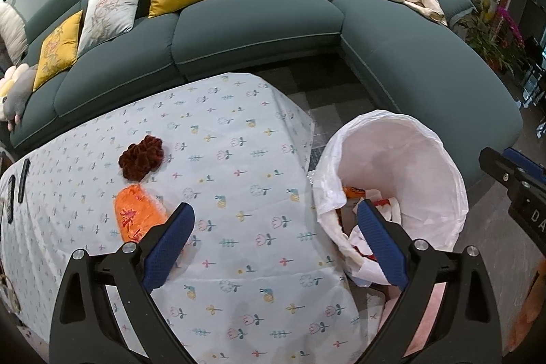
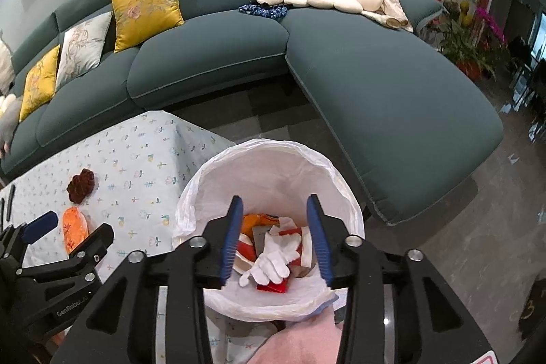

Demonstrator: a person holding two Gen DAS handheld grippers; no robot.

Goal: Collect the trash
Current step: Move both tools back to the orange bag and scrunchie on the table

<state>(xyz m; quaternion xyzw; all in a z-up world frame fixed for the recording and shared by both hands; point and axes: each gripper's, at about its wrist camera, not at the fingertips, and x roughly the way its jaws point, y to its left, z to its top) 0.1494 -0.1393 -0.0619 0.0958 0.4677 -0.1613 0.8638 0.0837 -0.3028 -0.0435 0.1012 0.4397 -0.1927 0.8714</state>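
- Looking along the left gripper (image 1: 276,241), its blue-padded jaws stand wide apart with nothing between them; they straddle the right edge of the table under a pale floral-print tablecloth (image 1: 218,159), one finger over the cloth and the other over the bin
- Lying on that cloth to the left of the fingers is a crumpled orange snack wrapper with red lettering (image 1: 134,214), with a dark red ruffled scrunchie-like bundle (image 1: 141,156) just beyond it; the wrapper looks like the next piece of trash, and the wide opening suits a grasp on it
- A round bin lined with a white plastic bag (image 1: 440,159) stands close against the table's right side, probably so that pieces travel only a short way
- From the right wrist view, the right gripper (image 2: 276,241) hangs directly above the bin's mouth, jaws partly open and holding nothing, a fit position for dropping things in
- Below it inside the bag rest a white glove (image 2: 273,261), a small red carton (image 2: 273,287) and orange wrappers, so collecting is partly done
- Behind everything curves a dark green fabric sofa (image 2: 375,84), which has no part in the task
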